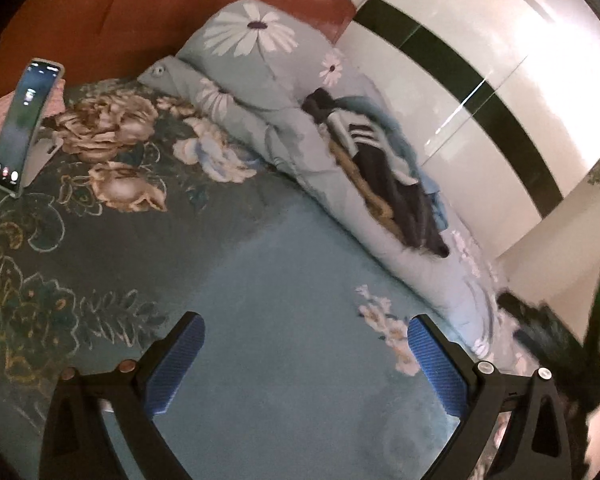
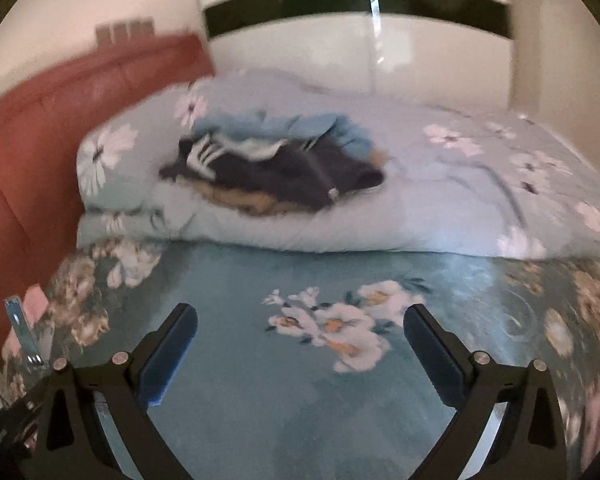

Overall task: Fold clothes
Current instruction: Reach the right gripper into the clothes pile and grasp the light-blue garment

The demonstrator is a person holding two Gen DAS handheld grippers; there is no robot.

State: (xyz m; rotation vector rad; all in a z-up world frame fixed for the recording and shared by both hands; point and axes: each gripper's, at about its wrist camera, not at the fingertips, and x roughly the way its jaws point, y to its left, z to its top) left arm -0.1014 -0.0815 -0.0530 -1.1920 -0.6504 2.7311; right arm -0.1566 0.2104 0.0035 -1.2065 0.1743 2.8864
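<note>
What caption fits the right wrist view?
Open right hand-held gripper above floral bedsheet, facing unfolded clothes pile on quilt.

We saw the clothes pile smeared by motion blur, garments inseparable; a dark thing at the left view's right edge was blurred and cut off.
</note>
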